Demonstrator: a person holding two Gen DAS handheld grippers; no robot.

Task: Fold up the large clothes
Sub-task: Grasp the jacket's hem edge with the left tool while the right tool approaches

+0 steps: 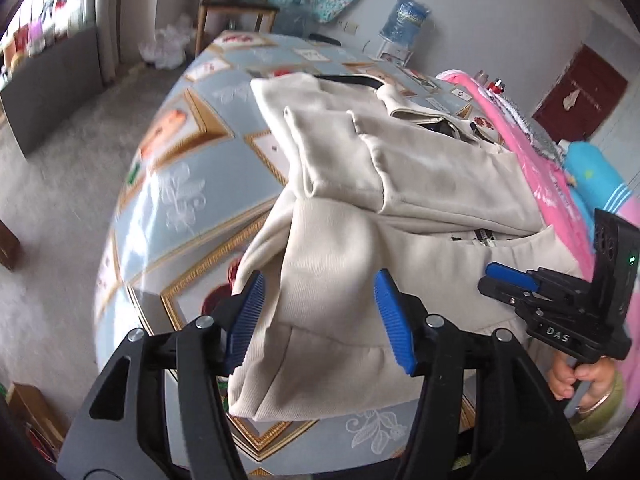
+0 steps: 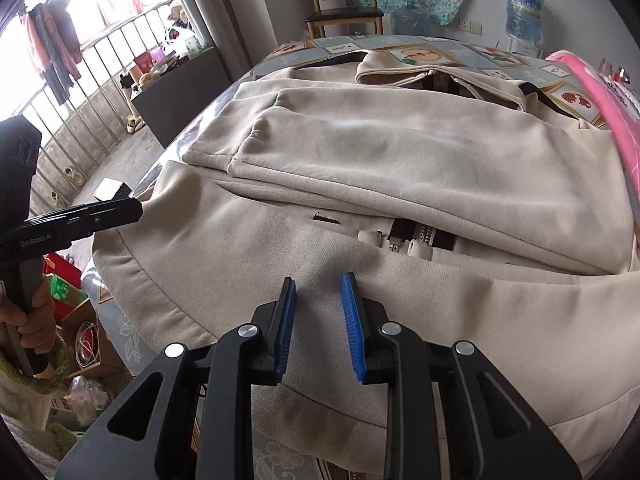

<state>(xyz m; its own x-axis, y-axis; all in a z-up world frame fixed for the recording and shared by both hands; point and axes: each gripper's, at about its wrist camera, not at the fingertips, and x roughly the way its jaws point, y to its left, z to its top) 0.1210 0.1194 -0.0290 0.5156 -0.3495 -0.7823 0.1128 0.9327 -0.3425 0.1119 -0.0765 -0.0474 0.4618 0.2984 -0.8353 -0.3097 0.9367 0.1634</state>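
A cream zip-up jacket (image 1: 400, 184) (image 2: 400, 152) lies on a table (image 1: 180, 184) (image 2: 452, 50) covered with a picture-patterned cloth. Both sleeves are folded across its body and the collar points to the far side. My left gripper (image 1: 320, 312) hovers over the jacket's near left corner, open, with cloth below the blue pads and nothing pinched. In the right wrist view the left gripper (image 2: 132, 202) reaches in at the jacket's left edge. My right gripper (image 2: 320, 320) (image 1: 500, 278) stands over the hem near the zip (image 2: 404, 244), its jaws narrowly apart on flat cloth.
A pink blanket (image 1: 520, 152) (image 2: 600, 92) lies along the table's right side. A water bottle (image 1: 404, 20) and a wooden chair (image 2: 340, 12) stand beyond the far edge. Cardboard boxes (image 2: 80, 320) sit on the floor left of the table.
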